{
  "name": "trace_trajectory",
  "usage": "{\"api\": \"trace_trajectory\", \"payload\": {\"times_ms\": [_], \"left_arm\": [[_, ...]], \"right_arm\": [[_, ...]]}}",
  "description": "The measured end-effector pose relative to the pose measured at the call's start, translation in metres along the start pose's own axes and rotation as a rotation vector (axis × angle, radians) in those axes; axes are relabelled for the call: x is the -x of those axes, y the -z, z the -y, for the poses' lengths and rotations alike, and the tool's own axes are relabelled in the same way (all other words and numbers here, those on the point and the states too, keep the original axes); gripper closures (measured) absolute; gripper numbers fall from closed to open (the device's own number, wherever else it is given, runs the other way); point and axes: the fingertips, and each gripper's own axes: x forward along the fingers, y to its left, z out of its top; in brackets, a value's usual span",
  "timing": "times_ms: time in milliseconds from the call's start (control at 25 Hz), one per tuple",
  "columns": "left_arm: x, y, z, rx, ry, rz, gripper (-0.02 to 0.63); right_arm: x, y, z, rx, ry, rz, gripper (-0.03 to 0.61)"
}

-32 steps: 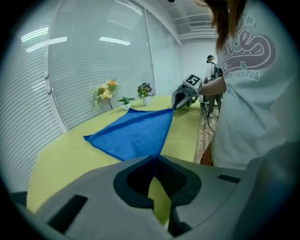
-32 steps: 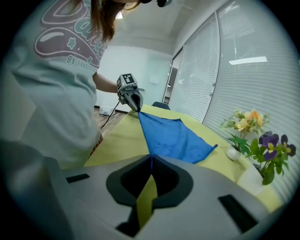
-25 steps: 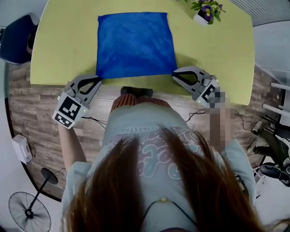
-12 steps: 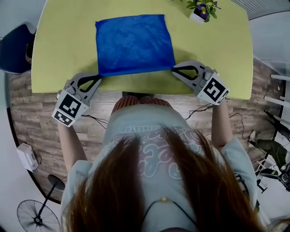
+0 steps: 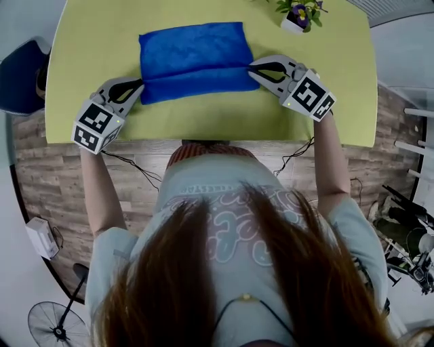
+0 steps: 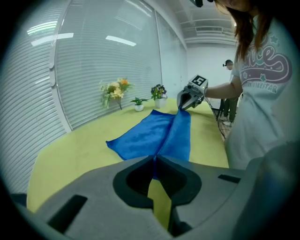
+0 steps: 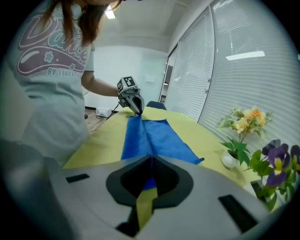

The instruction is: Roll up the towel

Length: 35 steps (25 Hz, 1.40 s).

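Two near corners of the blue towel [image 5: 193, 51] are held, one per tool: the left one is pinched in the left gripper [image 5: 140, 84], the right one in the right gripper [image 5: 251, 66]. Both pairs of jaws are closed right down, with only a thin layer of cloth between the pads. The near edge is kept stretched between the two tools, presumably so the first turn starts straight and even across the full width. Both grippers are angled down and forward, which fits the edge being carried over the body of the cloth. The towel is laid on the yellow-green table [image 5: 203, 118], around the middle of its far half, well apart from the potted flowers [image 5: 298, 13] at the far right corner. Its near part is doubled over as a narrow band along the front, and the rest is flat and smooth behind it. No tight roll is formed yet, so this is judged to be the first fold only. Uneven travel of the two hands would likely skew the roll.
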Motion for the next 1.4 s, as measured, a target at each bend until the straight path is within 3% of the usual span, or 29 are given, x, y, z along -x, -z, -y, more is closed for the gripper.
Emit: {"api": "trace_trajectory", "payload": {"times_ms": [240, 400, 480, 600, 680, 760, 920, 1240, 1320, 1360, 1400], "left_arm": [[-0.018, 0.007, -0.020, -0.016, -0.062, -0.063, 0.591], [-0.017, 0.025, -0.044, -0.040, -0.199, -0.148, 0.572], [-0.003, 0.026, -0.060, 0.029, -0.272, -0.100, 0.524], [0.027, 0.017, -0.069, 0.125, -0.351, 0.025, 0.511], [0.034, 0.007, -0.049, 0.103, -0.312, 0.070, 0.511], [0.028, 0.003, -0.014, 0.033, -0.216, 0.045, 0.511], [0.005, 0.017, 0.035, -0.092, -0.081, -0.075, 0.494], [-0.009, 0.031, 0.039, -0.174, -0.105, -0.141, 0.497], [-0.009, 0.031, 0.038, -0.194, -0.094, -0.156, 0.497], [-0.010, 0.030, 0.036, -0.208, -0.092, -0.163, 0.519], [-0.010, 0.029, 0.035, -0.219, -0.088, -0.166, 0.584]], "right_arm": [[-0.011, 0.013, 0.023, -0.032, 0.065, -0.039, 0.560], [-0.013, 0.040, 0.029, -0.072, 0.100, -0.131, 0.498], [-0.003, 0.043, 0.033, -0.128, 0.127, -0.117, 0.483], [0.016, 0.038, 0.035, -0.123, 0.173, -0.083, 0.483], [0.026, 0.022, 0.025, -0.103, 0.156, -0.014, 0.483], [0.027, 0.009, 0.002, -0.074, 0.073, 0.042, 0.470], [0.012, 0.015, -0.035, 0.031, -0.035, -0.026, 0.408], [-0.003, 0.030, -0.032, 0.113, -0.010, -0.089, 0.422], [-0.001, 0.033, -0.030, 0.108, -0.007, -0.100, 0.472], [-0.001, 0.034, -0.029, 0.104, -0.008, -0.103, 0.483], [-0.001, 0.035, -0.029, 0.104, -0.008, -0.104, 0.501]]}}
